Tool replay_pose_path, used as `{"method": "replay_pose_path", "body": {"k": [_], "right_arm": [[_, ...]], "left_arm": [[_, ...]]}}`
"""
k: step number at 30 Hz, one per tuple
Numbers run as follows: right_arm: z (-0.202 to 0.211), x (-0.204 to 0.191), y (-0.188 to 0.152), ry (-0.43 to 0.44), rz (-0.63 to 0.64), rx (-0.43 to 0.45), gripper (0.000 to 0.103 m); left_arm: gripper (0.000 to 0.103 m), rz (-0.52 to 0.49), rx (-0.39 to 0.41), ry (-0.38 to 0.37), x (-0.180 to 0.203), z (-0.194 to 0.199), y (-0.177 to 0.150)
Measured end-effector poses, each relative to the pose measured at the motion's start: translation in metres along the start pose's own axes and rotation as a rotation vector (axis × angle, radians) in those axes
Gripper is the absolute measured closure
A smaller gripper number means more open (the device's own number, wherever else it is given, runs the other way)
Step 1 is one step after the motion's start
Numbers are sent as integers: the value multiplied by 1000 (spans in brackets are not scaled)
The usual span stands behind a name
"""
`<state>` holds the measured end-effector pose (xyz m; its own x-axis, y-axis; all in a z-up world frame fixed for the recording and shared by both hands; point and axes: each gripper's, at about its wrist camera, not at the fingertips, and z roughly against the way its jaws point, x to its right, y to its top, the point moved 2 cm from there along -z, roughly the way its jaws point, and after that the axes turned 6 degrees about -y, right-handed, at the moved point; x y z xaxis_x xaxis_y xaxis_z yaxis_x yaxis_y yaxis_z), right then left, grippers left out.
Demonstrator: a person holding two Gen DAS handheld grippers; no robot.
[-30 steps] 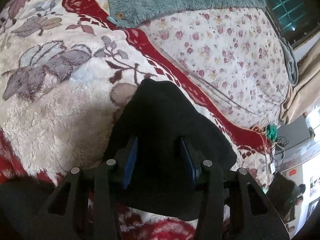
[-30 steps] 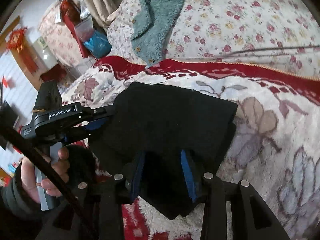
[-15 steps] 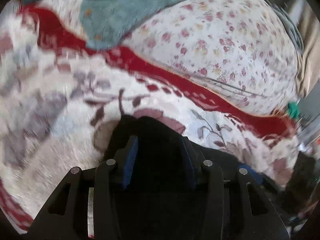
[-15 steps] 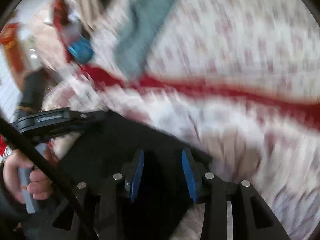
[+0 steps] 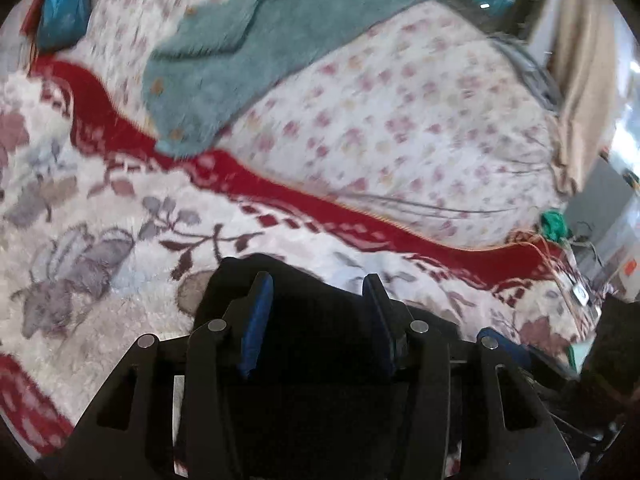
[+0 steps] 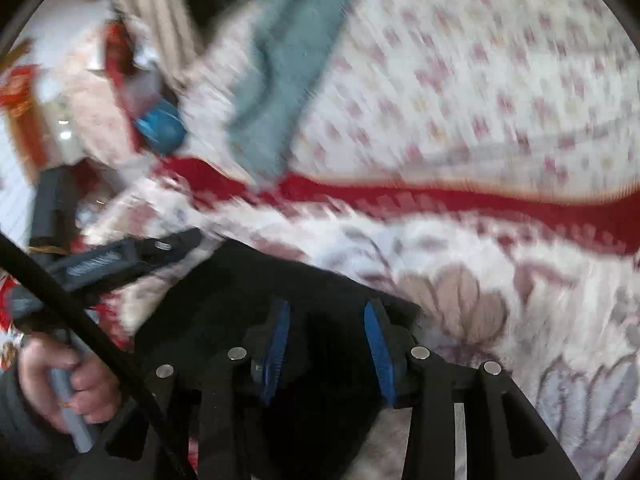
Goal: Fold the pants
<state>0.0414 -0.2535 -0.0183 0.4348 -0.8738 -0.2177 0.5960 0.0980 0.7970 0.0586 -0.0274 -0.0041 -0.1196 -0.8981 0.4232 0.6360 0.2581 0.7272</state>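
The folded black pants [image 5: 234,286] lie on a plush cream and red flowered blanket [image 5: 100,208]. My left gripper [image 5: 317,278] hangs just above their near part, open, with only dark cloth showing in the gap between the blue pads. In the right wrist view the pants [image 6: 240,280] spread out ahead and to the left. My right gripper [image 6: 326,305] is over their right part, also open, pads not pressing on the cloth. The left gripper [image 6: 188,240] shows there at the pants' left edge, held by a person's hand [image 6: 68,380]. Both views are blurred.
A teal fleece garment [image 5: 248,48] lies on a floral quilt [image 5: 400,120] heaped beyond the blanket's red border [image 5: 280,192]. A blue bag [image 5: 60,12] sits at the far left, a beige curtain [image 5: 580,80] and room clutter at the right.
Both grippers rose and drew back, so the pants now sit lower and show less beyond the fingertips. The left wrist view rolled. The pants stayed on the blanket.
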Motion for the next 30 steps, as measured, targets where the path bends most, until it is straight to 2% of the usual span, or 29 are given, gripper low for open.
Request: {"method": "replay_pose_path", "body": {"k": [2,3,4,5,6,7,9,11,12,13,14,16,18,22,23,24,25,26,28,30], "right_arm": [[10,-14,-10,-22,41,-6,63],[4,-18,-22,-51,40,-58,56],[-10,-18,-34,-80,30,-134,46],[-22,-15,-45,-104,19,-197,41],[-27,-11,-53,-130,-2,-191,22],[-30,-4,-55,-143,-44,-194,13],[-37,15,-57,-57,-188,-266,12],[-34,22,-56,-22,-220,-266,12],[-29,21,-55,-27,-218,-259,19],[-18,17,-52,-17,-208,-217,29],[-9,14,-49,4,-203,-179,32],[6,15,-45,41,-238,-110,33],[9,26,-48,78,-314,-93,33],[-8,60,-56,177,-569,-129,33],[-14,65,-58,211,-625,-138,33],[-21,70,-61,246,-680,-150,32],[-28,75,-63,280,-728,-160,32],[-28,76,-63,296,-750,-157,32],[-30,78,-63,312,-778,-157,34],[-28,79,-63,319,-794,-155,34]], "left_arm": [[57,-15,13,6,12,12,-20],[57,-18,-4,29,13,11,-30],[57,-22,-37,58,13,5,-39],[57,-29,-113,102,11,-10,-51],[57,-46,-127,130,10,-16,-55],[57,-73,-122,146,13,-19,-55],[56,-129,-124,178,22,-22,-54],[57,-139,-116,172,24,-20,-55],[57,-115,-108,146,23,-15,-54],[57,-56,-79,75,17,-5,-47],[57,-16,-45,36,11,4,-40],[57,39,18,48,-3,19,-25],[57,117,49,45,-24,30,-5],[57,301,-16,11,-75,30,25],[53,341,-48,5,-87,24,28],[44,377,-80,-10,-96,18,26],[41,428,-122,-36,-105,10,23],[41,518,-189,-82,-119,-4,15],[41,618,-269,-120,-128,-16,5],[39,647,-290,-156,-128,-19,2]]}}
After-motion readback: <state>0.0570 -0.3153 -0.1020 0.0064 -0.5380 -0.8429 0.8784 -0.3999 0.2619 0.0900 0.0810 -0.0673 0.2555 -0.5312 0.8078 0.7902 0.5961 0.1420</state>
